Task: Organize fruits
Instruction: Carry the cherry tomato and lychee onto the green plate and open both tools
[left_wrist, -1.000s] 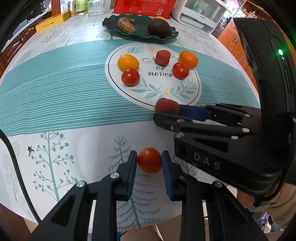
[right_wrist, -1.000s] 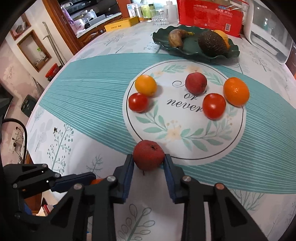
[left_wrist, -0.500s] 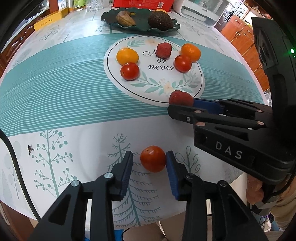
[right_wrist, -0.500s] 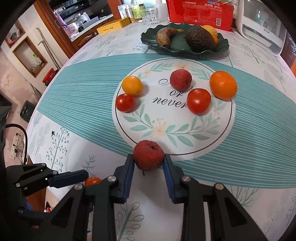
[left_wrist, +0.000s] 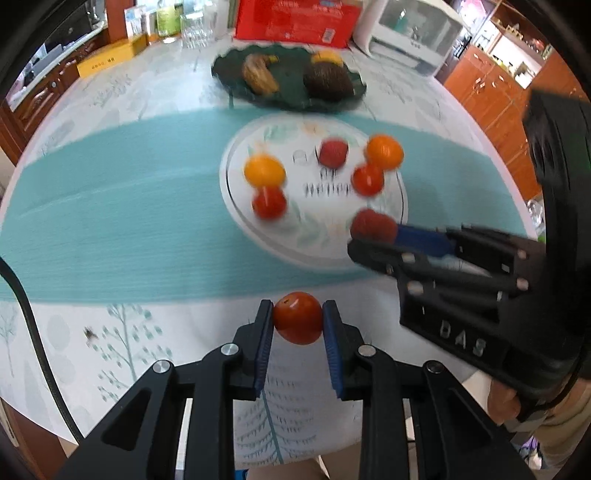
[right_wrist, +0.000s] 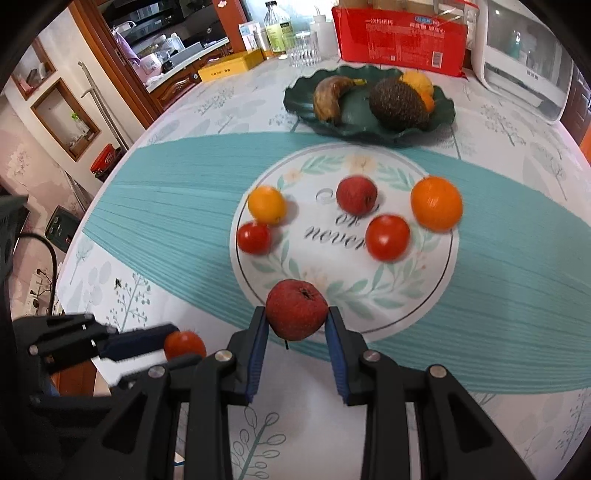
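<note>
1. "DAS" embossed on side of right gripper (left_wrist: 373, 236) body, seen in left wrist view.
2. "or never" in script readable on round placemat (right_wrist: 439, 269); red box (right_wrist: 402, 35) at back carries print too small to read.
3. Left gripper (left_wrist: 298, 323) just closed further, pads clamped on cherry tomato (left_wrist: 297, 322), tomato centred between blue pads at fingertips.
4. Right gripper (right_wrist: 296, 319) clamped on dark red bumpy fruit (right_wrist: 296, 309), held at tips above placemat's near edge.
5. On placemat: two tomatoes (right_wrist: 387, 237), yellow-orange fruit (right_wrist: 266, 204), orange (right_wrist: 436, 202), second red bumpy fruit (right_wrist: 357, 195).
6. Green wavy plate (right_wrist: 295, 101) behind: browned banana, avocado.
</note>
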